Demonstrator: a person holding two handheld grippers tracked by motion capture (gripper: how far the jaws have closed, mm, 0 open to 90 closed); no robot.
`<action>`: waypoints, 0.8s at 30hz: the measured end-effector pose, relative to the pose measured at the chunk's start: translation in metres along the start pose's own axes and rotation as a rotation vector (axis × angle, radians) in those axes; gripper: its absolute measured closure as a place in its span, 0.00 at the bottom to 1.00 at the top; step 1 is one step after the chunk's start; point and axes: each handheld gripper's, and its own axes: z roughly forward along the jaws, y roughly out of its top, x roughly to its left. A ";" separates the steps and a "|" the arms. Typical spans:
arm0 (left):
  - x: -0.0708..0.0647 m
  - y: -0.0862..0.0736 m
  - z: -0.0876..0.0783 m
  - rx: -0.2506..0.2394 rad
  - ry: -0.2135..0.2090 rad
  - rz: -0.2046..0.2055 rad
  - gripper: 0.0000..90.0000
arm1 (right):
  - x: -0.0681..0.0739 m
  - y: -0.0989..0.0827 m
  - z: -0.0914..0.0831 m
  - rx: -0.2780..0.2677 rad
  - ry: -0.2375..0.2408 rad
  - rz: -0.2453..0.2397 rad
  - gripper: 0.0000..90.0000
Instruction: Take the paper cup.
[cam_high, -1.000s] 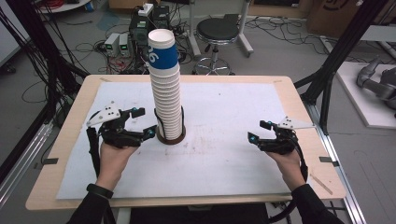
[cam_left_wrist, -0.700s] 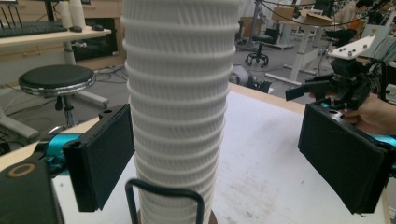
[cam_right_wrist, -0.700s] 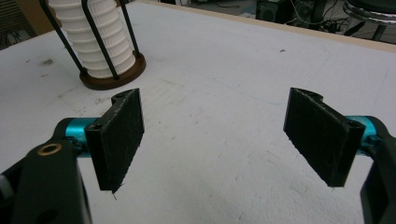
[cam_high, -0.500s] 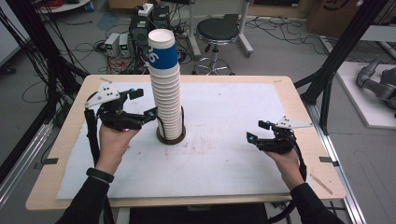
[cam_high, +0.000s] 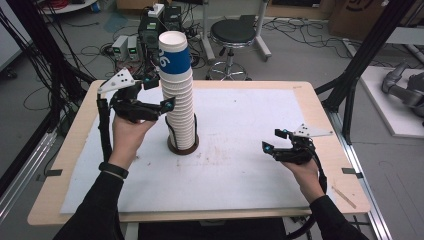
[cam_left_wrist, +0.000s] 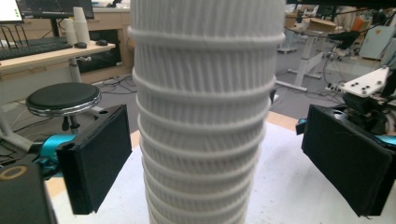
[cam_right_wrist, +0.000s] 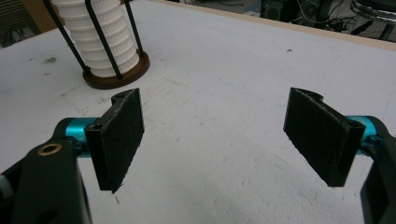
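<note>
A tall stack of ribbed white paper cups (cam_high: 179, 100) stands in a round brown wire-sided holder (cam_high: 182, 146) mid-table; its top cup wears a blue band with a partly hidden white "6". The left gripper (cam_high: 161, 95), jaws just widened, straddles the stack without touching; the right gripper (cam_high: 274, 141) rests open and empty, well apart.

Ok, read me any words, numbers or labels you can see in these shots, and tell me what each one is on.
"6", white, with part of another character beside it cut off by the curve: on the blue band of the top cup of the cup stack.
Cardboard box behind the table: dark print, too blurred to read.
Monitor in the left gripper view: too small to read.
</note>
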 end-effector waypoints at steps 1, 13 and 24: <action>0.000 0.000 0.000 0.000 0.000 0.000 0.09 | 0.000 0.000 0.000 -0.001 0.001 -0.002 0.23; 0.007 0.013 0.023 0.001 -0.033 -0.010 0.09 | 0.002 0.000 0.000 0.007 0.011 -0.003 0.23; 0.009 0.011 0.030 0.008 -0.036 -0.011 0.11 | 0.007 0.003 0.002 -0.007 0.032 0.003 0.23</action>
